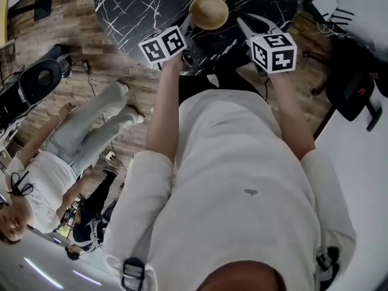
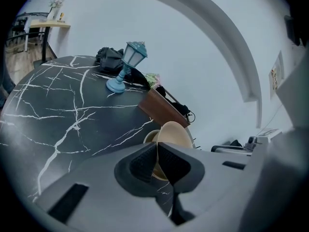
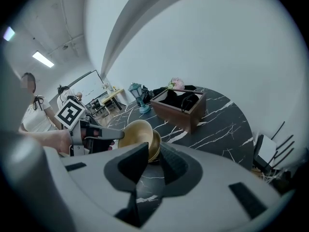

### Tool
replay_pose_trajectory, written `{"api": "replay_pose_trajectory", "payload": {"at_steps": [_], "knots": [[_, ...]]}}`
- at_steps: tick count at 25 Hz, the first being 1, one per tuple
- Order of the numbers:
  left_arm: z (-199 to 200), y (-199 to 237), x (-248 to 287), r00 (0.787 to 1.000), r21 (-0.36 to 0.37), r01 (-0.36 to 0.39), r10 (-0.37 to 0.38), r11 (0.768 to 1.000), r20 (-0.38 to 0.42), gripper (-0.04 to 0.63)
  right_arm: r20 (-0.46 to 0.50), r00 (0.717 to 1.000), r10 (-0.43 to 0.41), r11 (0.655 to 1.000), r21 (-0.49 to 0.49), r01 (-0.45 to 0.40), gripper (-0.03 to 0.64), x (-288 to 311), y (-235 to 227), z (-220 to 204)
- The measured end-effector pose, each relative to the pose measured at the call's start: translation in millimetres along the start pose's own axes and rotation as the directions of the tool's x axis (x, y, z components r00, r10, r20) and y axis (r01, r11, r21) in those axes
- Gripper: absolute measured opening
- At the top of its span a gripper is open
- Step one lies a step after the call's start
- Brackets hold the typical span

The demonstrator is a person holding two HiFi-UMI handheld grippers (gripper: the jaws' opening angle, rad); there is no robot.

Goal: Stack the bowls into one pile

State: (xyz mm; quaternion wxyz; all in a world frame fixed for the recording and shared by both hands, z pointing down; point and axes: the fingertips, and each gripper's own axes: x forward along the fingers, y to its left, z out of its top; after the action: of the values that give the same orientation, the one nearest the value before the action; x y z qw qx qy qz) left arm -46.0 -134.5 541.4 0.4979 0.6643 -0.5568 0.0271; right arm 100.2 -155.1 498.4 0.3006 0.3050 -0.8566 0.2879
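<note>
- Round black marbled bench point(image 2: 53, 115);
- blue lantern point(image 2: 128, 62) upright at its far side;
- brown wooden box point(image 3: 176, 112) beside it, holding dark cables;
- person point(image 1: 45, 177) on the wood floor point(image 1: 121, 80), left.

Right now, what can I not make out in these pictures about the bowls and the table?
- Number of bowls in the pile: right gripper view, the right tongs cover the foot of the lower bowl; left gripper view, the held bowl hides most of it.
- Table near edge: head view, the person's body covers it.
- Wooden box contents: right gripper view, dark and small.

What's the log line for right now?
left tongs: shut on top bowl | right tongs: open | top bowl: tilted over second bowl
</note>
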Motion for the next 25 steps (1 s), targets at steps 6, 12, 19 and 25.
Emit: {"api": "replay_pose_trajectory", "payload": {"at_steps": [6,12,19,25], "knots": [[-5.2,-2.6,11.7,1.000,0.015,0.009,-0.008,1.000,-0.024,0.012,-0.001,1.000,-0.018,1.000,0.007,0.018,0.077,-2.9,-7.5,-3.6],[-4.7,1.6,16.7,1.000,0.035,-0.008,0.009,0.999,-0.027,0.012,-0.002,1.000,-0.019,1.000,0.002,0.019,0.077,-1.3,-5.2,-2.7],[-10.4,7.5,16.0,1.000,0.043,-0.008,0.009,0.999,-0.027,0.031,-0.006,1.000,-0.020,1.000,0.000,0.020,0.077,0.6,0.7,-6.9],[-16.6,8.4,7.6,0.999,0.069,0.001,0.002,0.998,-0.040,0.054,-0.004,1.000,-0.023,1.000,-0.002,0.023,0.077,-1.4,11.0,-13.9]]}}
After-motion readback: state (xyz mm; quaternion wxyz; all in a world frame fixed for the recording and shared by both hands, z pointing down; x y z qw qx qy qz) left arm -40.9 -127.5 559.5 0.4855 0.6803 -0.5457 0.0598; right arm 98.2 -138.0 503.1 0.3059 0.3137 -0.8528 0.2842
